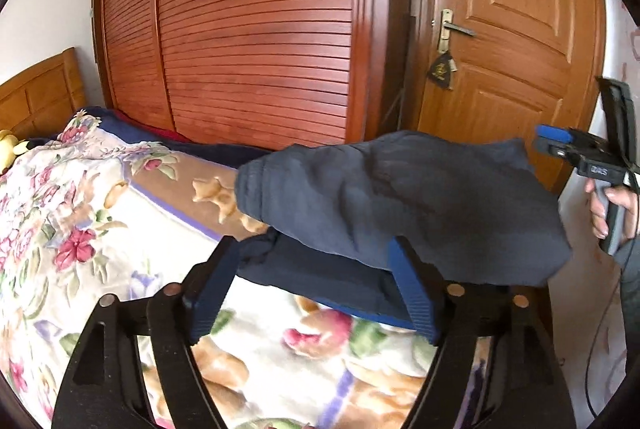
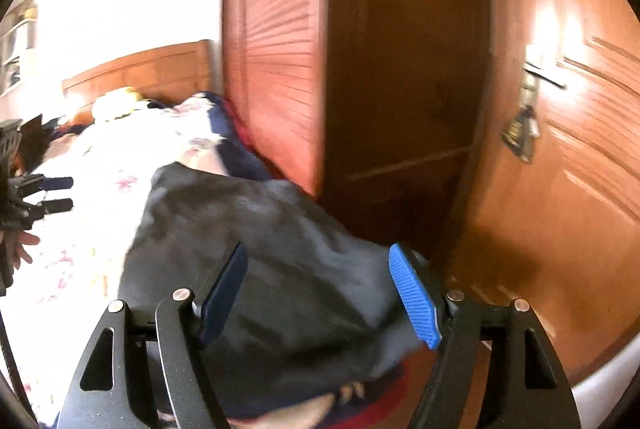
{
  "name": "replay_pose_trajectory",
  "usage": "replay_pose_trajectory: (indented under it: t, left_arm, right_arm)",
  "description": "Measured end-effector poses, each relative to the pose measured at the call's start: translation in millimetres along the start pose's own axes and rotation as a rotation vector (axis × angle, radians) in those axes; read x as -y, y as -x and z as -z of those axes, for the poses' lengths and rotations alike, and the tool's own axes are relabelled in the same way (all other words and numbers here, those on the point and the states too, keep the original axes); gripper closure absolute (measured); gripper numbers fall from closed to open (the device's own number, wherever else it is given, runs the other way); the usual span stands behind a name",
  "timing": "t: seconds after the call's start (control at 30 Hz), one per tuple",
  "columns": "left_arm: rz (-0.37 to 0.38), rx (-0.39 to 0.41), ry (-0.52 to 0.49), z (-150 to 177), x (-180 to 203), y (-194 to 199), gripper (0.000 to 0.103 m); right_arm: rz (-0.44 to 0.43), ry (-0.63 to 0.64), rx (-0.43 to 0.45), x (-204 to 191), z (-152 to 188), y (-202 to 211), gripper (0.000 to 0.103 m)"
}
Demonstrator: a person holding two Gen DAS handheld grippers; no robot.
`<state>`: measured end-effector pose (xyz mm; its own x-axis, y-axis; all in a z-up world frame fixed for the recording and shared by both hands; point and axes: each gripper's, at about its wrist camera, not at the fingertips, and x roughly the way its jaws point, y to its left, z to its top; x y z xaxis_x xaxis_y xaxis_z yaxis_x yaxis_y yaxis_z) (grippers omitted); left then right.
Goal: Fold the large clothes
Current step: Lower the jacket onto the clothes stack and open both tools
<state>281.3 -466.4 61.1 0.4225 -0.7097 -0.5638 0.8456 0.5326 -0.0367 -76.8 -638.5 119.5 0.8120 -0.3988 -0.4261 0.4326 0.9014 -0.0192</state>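
A dark navy garment (image 1: 400, 197) lies bunched on the floral blanket (image 1: 80, 213) of the bed. In the left wrist view my left gripper (image 1: 312, 245) is open over the garment's near edge, and a fold of cloth drapes over its right fingertip without being pinched. My right gripper (image 1: 548, 143) shows at the right edge, held by a hand (image 1: 612, 205), apart from the cloth. In the blurred right wrist view the right gripper (image 2: 318, 253) stands open above the garment (image 2: 280, 229), its blue pads not pressing on it. The left gripper (image 2: 66, 193) shows at the far left there, fingers apart.
A louvred wooden wardrobe (image 1: 248, 29) stands right behind the bed, with a wooden door (image 1: 520, 29) and its lever handle (image 1: 456, 27) beside it. A wooden headboard (image 1: 40, 93) and a yellow plush toy (image 1: 10, 145) are at the far left.
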Motion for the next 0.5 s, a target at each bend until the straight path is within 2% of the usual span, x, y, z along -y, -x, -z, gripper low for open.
replay_pose_trajectory:
  t: [0.2, 0.27, 0.4, 0.5]
  left_arm:
    - [0.008, 0.007, -0.016, 9, 20, 12, 0.024]
    - [0.017, 0.008, -0.015, 12, 26, 17, 0.024]
    - [0.010, 0.028, -0.022, 17, 36, 29, 0.024]
    - [0.008, 0.036, -0.010, 20, 41, 39, 0.024]
  right_arm:
    - [-0.101, 0.005, -0.131, -23, 10, -22, 0.028]
    - [-0.090, -0.012, -0.180, -26, 29, -29, 0.028]
    - [-0.088, -0.049, -0.187, -18, 42, -38, 0.028]
    - [-0.076, -0.063, -0.178, -13, 31, -38, 0.028]
